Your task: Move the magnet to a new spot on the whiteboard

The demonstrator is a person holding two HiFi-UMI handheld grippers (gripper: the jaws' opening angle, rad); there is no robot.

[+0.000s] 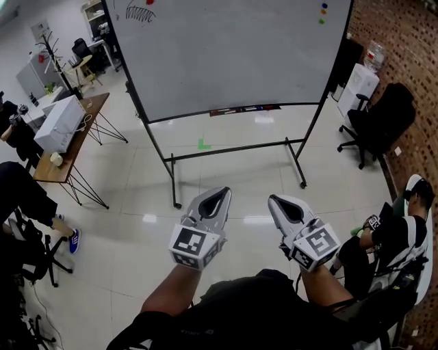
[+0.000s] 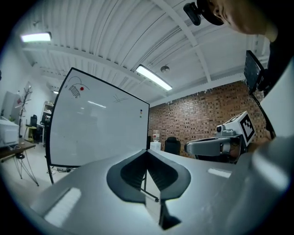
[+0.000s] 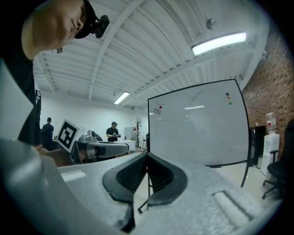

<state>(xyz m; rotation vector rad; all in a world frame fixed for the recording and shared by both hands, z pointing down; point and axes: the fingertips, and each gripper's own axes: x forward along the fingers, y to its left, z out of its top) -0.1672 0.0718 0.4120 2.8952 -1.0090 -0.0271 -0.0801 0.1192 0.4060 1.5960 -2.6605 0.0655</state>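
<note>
A large whiteboard (image 1: 233, 55) on a black wheeled stand stands ahead of me. A red magnet (image 1: 150, 2) sits by a scribble at its top left, also seen in the left gripper view (image 2: 82, 88) and the right gripper view (image 3: 161, 107). Small coloured magnets (image 1: 323, 12) dot the top right corner. My left gripper (image 1: 220, 191) and right gripper (image 1: 274, 199) are held side by side, well short of the board. Both are shut with nothing between the jaws, as the left gripper view (image 2: 147, 151) and right gripper view (image 3: 147, 155) show.
A wooden table (image 1: 82, 116) with a white box stands at the left, with a person (image 1: 27, 198) near it. At the right are a black office chair (image 1: 380, 116), a water dispenser (image 1: 359, 82) and a seated person (image 1: 397, 232). Green tape (image 1: 203, 144) marks the floor under the board.
</note>
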